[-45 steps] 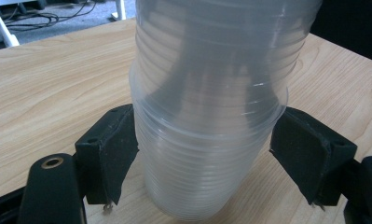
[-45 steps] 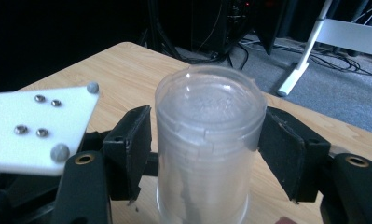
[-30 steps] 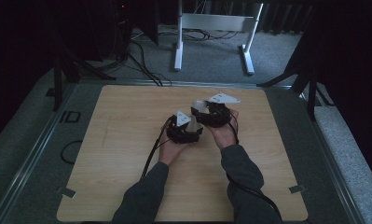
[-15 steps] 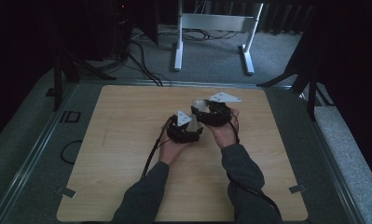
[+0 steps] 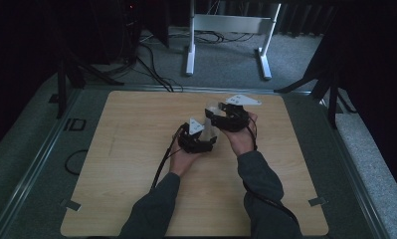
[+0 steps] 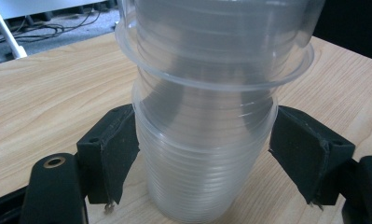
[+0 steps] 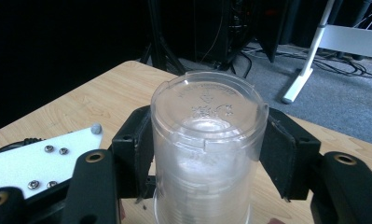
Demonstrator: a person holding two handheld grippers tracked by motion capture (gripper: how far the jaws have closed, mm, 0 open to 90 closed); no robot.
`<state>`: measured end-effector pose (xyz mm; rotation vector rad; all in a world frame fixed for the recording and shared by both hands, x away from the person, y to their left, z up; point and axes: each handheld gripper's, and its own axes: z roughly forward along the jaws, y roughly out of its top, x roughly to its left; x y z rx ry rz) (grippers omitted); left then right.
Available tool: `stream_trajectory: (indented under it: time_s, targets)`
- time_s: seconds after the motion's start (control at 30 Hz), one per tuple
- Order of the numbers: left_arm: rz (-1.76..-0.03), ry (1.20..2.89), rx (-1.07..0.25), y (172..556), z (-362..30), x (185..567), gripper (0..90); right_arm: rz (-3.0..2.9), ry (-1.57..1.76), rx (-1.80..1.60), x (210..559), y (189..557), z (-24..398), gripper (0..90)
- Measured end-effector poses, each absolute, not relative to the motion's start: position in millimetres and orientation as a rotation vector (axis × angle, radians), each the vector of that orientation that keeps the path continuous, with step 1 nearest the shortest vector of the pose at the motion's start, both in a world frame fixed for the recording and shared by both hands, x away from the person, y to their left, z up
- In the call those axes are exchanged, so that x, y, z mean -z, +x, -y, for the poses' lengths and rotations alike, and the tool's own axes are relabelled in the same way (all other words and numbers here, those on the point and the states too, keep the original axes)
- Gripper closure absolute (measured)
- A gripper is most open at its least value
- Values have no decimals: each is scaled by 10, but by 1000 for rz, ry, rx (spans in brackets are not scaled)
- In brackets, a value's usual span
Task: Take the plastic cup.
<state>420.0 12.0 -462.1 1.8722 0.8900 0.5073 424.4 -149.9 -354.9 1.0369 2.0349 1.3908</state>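
My left gripper point(image 6: 204, 158) has its jaws against the lower part of a stack of clear plastic cups point(image 6: 207, 140), and they have just been closing a little. My right gripper point(image 7: 207, 154) clamps the upturned bottom cup point(image 7: 207, 135) from both sides, its jaws having just tightened too. From the high view both grippers meet above the middle of the wooden table point(image 5: 126, 149); the cups there are hard to make out.

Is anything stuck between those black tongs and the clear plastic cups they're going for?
Nothing visible. The left tongs flank the lower cup directly, and the right tongs, just closing, flank the upturned upper cup.
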Motion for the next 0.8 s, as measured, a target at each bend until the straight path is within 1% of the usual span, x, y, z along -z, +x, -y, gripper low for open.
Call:
stream_trajectory:
  time_s: [0.37,0.57,0.8]
  targets:
    - [-896,1871,-507,4186,-122,4609,237,-2022,1029,-1401,3474,4222,1498,405]
    - [-893,1866,-531,4167,-123,4581,236,-2009,1032,-1417,3411,4202,1519,406]
    - [-879,1857,-538,4148,-127,4538,203,-2000,1036,-1422,3360,4181,1540,407]
